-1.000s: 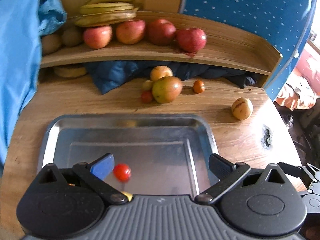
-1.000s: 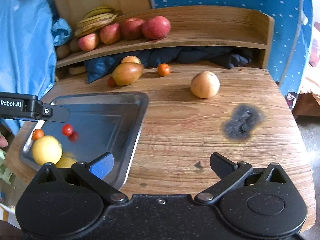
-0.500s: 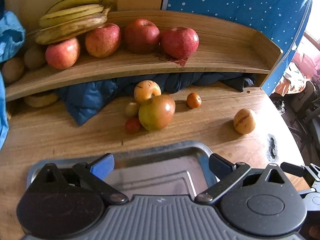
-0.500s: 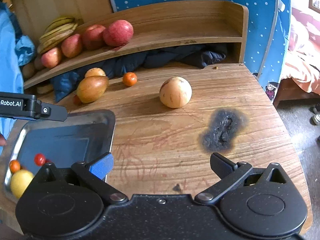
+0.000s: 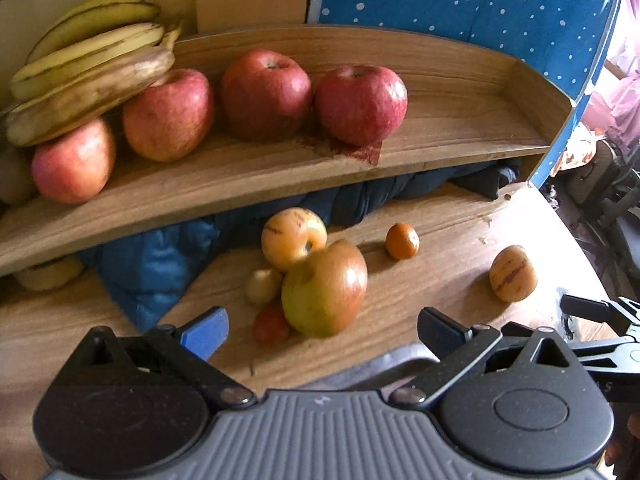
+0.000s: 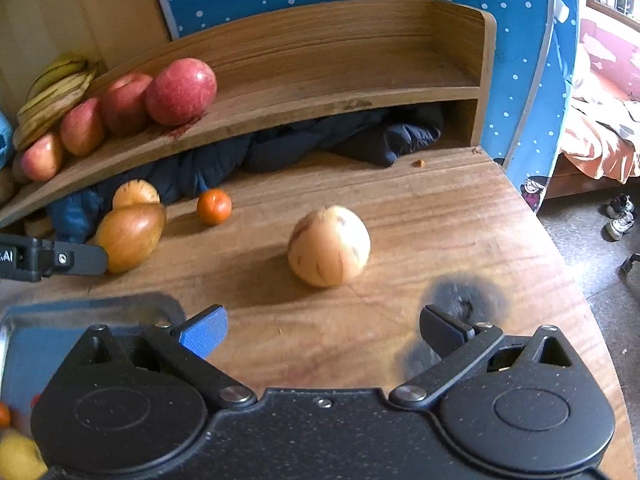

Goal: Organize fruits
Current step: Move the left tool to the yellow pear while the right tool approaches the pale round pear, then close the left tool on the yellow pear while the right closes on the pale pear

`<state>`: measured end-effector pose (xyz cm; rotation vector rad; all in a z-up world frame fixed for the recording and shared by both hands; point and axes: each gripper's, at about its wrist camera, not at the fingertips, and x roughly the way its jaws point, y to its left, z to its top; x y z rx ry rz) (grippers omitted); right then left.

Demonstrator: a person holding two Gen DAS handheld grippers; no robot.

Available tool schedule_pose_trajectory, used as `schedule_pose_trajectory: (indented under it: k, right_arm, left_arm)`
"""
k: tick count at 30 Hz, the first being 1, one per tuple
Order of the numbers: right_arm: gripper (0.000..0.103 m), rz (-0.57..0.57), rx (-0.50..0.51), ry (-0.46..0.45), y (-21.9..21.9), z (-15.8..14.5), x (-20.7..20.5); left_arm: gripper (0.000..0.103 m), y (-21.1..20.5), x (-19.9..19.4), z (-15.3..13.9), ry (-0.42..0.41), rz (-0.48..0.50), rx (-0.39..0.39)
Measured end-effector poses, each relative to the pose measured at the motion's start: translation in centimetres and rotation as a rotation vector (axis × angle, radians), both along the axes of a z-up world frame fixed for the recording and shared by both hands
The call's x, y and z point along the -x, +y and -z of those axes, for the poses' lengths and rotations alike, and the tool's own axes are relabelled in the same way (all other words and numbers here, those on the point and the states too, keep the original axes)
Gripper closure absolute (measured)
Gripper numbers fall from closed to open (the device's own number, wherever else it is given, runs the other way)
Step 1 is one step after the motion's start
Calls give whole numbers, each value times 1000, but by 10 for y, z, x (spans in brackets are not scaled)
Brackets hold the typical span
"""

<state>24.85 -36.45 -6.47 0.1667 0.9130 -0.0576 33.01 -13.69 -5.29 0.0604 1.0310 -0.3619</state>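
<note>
The left gripper (image 5: 322,326) hangs over the wooden worktop (image 5: 440,276) with its fingers (image 5: 205,330) spread wide and nothing between them. Straight ahead of it lies a cluster of fruit: a large green-and-red mango (image 5: 325,290), a striped yellow melon (image 5: 293,237) touching it from behind, a small pale fruit (image 5: 262,286) on its left side, and a small red tomato (image 5: 271,325) nearest the gripper. A tangerine (image 5: 402,241) sits apart from the cluster, toward the right, and a second striped melon (image 5: 513,274) lies further on, near the worktop's right edge.

The right gripper (image 6: 322,328) is also open and empty, its fingers (image 6: 204,330) apart above the worktop. That second striped melon (image 6: 329,246) lies just ahead of it, roughly in line with the gap. A dark burn mark (image 6: 460,296) stains the wood beside the right finger. A metal tray (image 6: 24,320) lies at the worktop's near left corner, under the gripper's left side; blurred bits of yellow and orange fruit show in it at the picture's lower left corner.

A curved wooden shelf (image 5: 460,136) stands along the back edge of the worktop. It carries four red apples (image 5: 265,94) in a row and bananas (image 5: 88,68) lying across the leftmost ones. A dark blue jacket (image 5: 160,256) is stuffed beneath the shelf and spills onto the worktop behind the fruit.
</note>
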Motion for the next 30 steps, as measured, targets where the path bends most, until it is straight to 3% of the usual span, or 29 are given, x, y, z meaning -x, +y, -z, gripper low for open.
schedule_pose_trajectory:
  k: [7,13,21,30]
  right_arm:
    - [5,16,-14,-3,1,4,-20]
    - [15,17,-16,1,2,9,-34]
    - [17,-8,-27,-12,5,12,-43]
    - [31,-20,-29,-34,0,12,-48]
  left_arm:
    - [0,-4,-12,4,-19,79,13]
    - [2,-8,-15,5,-42,161,21]
    - [17,-11,-19,7,-28,221,29]
    - [24,-13,-24,14,-4,211,-7]
